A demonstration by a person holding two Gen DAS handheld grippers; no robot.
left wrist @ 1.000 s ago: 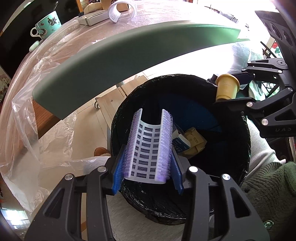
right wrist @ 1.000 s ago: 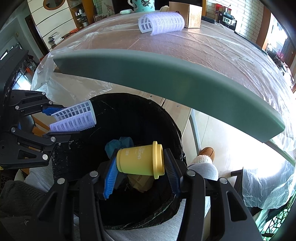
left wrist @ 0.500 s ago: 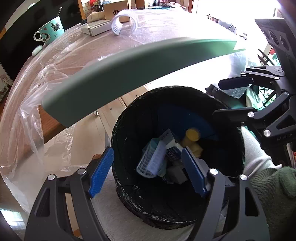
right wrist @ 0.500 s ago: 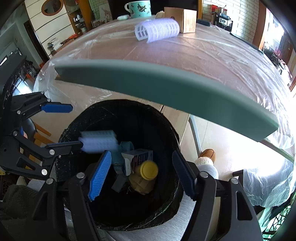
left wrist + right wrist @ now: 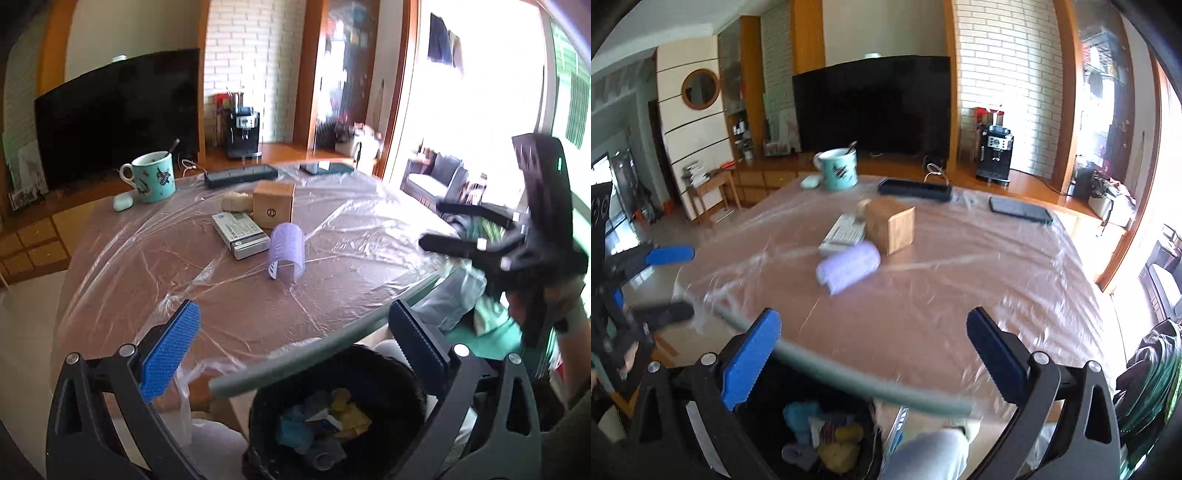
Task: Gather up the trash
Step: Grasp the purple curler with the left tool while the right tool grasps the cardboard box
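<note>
Your left gripper has just been opening its jaws and now holds them spread wide with nothing between them; its blue pads frame the lower part of the left wrist view. Your right gripper has likewise just been opening and stands wide and empty at the bottom of its own view.

Below the jaws, at the bottom centre of the left view, the black bin sits under the table's grey-green edge, with blue and yellow trash lying inside it.

On the plastic-covered table, a purple hair roller lies near the frame's centre, just beside a white carton and close to a small wooden box. A teal mug stands at upper left.
</note>
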